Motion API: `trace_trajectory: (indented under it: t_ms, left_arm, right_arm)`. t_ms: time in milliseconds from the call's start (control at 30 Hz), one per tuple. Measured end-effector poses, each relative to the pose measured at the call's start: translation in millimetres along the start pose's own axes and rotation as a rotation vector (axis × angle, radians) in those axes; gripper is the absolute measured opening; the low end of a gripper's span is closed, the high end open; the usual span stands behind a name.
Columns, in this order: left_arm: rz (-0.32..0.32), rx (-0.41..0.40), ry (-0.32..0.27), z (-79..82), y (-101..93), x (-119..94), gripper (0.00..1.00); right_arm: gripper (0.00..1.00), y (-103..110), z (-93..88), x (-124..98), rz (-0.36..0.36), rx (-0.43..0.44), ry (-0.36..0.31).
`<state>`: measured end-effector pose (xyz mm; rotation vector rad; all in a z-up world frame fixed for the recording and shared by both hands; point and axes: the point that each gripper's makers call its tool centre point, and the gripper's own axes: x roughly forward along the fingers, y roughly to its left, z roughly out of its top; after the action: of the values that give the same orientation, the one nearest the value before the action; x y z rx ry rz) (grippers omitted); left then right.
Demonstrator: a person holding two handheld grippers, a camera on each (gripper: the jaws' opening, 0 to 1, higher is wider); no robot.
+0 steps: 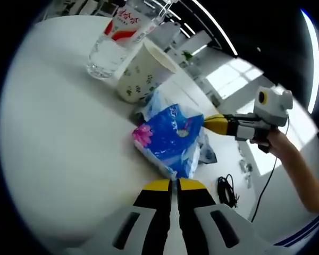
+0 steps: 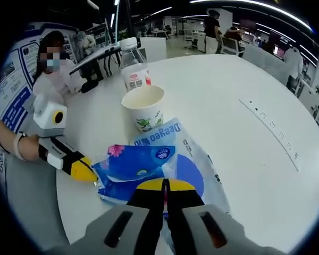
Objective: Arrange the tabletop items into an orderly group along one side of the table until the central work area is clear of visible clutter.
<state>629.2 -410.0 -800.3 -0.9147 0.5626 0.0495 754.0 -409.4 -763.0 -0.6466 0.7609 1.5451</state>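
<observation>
A blue tissue pack (image 1: pixel 170 139) (image 2: pixel 135 164) lies on a blue and clear plastic bag (image 2: pixel 194 156) (image 1: pixel 206 150) on the white table (image 1: pixel 58 122). My left gripper (image 1: pixel 173 184) (image 2: pixel 86 172) is shut, its yellow tips pinching the pack's near corner. My right gripper (image 2: pixel 165 185) (image 1: pixel 208 124) is shut at the opposite side, and the bag's edge appears caught in its tips. Behind the pack stand a white paper cup (image 1: pixel 142 73) (image 2: pixel 144 108) with a leaf print and a clear water bottle (image 1: pixel 116 45) (image 2: pixel 134 69) with a red-and-white label.
A person (image 2: pixel 53 69) sits at the table's far edge beyond the bottle. A black cable (image 1: pixel 227 191) lies on the floor past the table edge. Bare tabletop (image 2: pixel 255 106) stretches wide on the other side of the cup.
</observation>
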Motion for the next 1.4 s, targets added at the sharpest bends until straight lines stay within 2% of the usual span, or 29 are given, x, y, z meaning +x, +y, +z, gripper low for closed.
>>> trace_trajectory:
  t_ms: [300, 633, 1000, 1400]
  left_arm:
    - [0.017, 0.064, -0.014, 7.0, 0.9, -3, 0.0]
    - [0.019, 0.096, -0.036, 21.2, -0.8, -4, 0.0]
    - [0.021, 0.151, -0.032, 36.9, 0.4, -2, 0.0]
    - [0.014, 0.199, -0.032, 51.5, -6.0, 2, 0.0]
  right_arm:
    - [0.0, 2, -5.1, -9, -0.011, 0.055, -0.041]
    - [0.0, 1, -10.8, -24, -0.037, 0.112, -0.081]
    - [0.0, 2, -15.8, -33, -0.056, 0.172, -0.113]
    - [0.0, 2, -24.7, -46, -0.072, 0.279, -0.157]
